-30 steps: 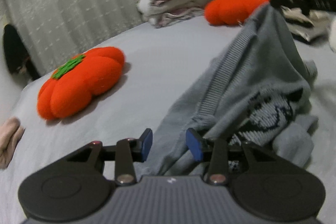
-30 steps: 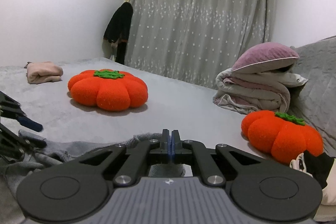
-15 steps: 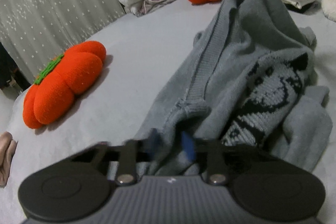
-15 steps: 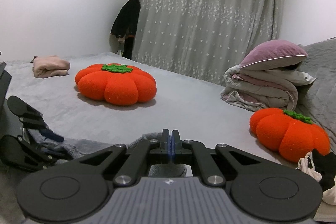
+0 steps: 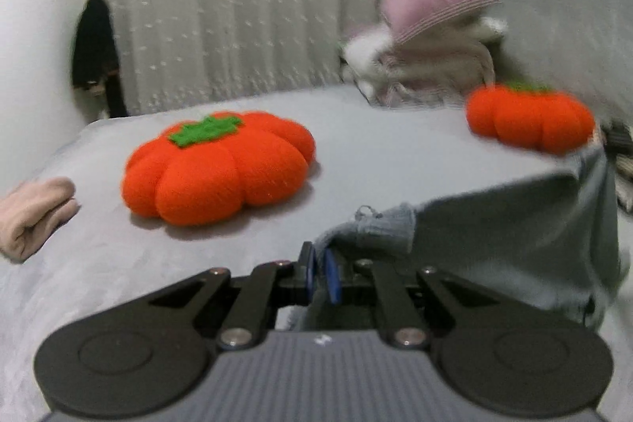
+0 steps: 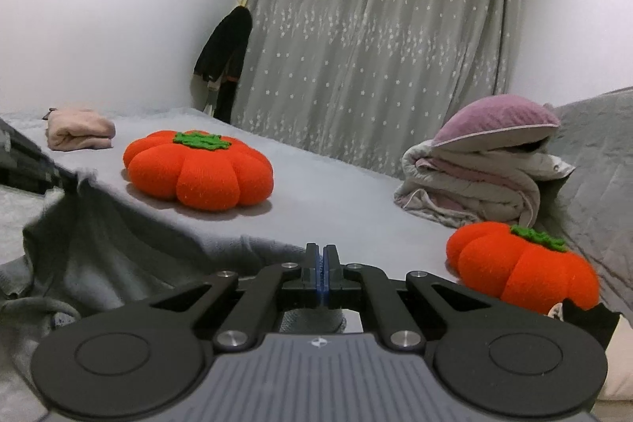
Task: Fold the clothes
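Note:
A grey knit sweater [image 5: 514,236] hangs stretched between both grippers above the grey bed. My left gripper [image 5: 319,273] is shut on one edge of it, the cloth bunching just past the blue pads. In the right wrist view the same sweater [image 6: 118,244] spreads to the left and down, and my right gripper [image 6: 321,273] is shut on its edge with the pads pressed together. The left gripper's body [image 6: 23,165] shows at the far left edge of that view, holding the other end.
Two orange pumpkin cushions [image 6: 198,169] [image 6: 522,267] lie on the bed [image 6: 336,192]. A folded pink garment [image 6: 79,133] sits at the far left. Stacked bedding with a purple pillow [image 6: 486,161] stands at the back right. Folded clothes [image 6: 585,319] lie at the right edge.
My left gripper shut on the sweater's edge and lifted it, swinging to face the curtain. The sweater now hangs spread between both grippers. The right gripper rose a little.

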A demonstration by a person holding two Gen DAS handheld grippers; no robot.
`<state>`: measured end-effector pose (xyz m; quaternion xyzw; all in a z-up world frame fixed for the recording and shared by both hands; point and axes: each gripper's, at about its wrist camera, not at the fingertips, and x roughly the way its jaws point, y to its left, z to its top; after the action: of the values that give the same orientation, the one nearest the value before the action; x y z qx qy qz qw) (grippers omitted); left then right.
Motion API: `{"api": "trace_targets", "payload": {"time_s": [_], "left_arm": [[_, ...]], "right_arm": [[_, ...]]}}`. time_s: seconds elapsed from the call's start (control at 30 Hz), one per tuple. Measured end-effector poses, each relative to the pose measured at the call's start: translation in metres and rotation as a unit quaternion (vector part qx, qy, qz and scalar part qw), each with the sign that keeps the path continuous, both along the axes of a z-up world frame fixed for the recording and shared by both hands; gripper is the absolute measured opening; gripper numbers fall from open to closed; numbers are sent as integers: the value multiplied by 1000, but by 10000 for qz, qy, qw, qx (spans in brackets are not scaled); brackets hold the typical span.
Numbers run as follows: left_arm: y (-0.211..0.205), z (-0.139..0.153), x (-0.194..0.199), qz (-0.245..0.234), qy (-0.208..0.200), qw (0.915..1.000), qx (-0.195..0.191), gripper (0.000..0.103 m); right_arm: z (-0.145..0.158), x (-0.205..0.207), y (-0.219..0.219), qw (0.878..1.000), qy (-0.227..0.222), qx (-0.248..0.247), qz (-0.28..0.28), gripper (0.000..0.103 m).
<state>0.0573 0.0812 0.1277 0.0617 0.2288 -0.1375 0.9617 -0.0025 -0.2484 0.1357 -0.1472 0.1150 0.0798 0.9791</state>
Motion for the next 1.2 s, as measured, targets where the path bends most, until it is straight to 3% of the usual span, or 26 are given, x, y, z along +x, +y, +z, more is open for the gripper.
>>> {"api": "trace_targets", "payload": {"time_s": [0.4,0.77,0.93,1.2], "left_arm": [[18,65,-34,249,-1001,9900,-958,7],[22,107,-66,411,-1666,9773,-1243,7],[24,134,-94,465,-2161,9661,-1332,7],[34,162,-129,578,-2547,9513,-1636,7]], "right_arm": [[16,-28,21,9912,-1234,-403,-267,3],[31,-51,46,9661,-2358,-760,-726,3],[46,-69,58,9532,-2813,-797,-776,3],[79,-104,69,9312,-3501,-687,-750,3]]}}
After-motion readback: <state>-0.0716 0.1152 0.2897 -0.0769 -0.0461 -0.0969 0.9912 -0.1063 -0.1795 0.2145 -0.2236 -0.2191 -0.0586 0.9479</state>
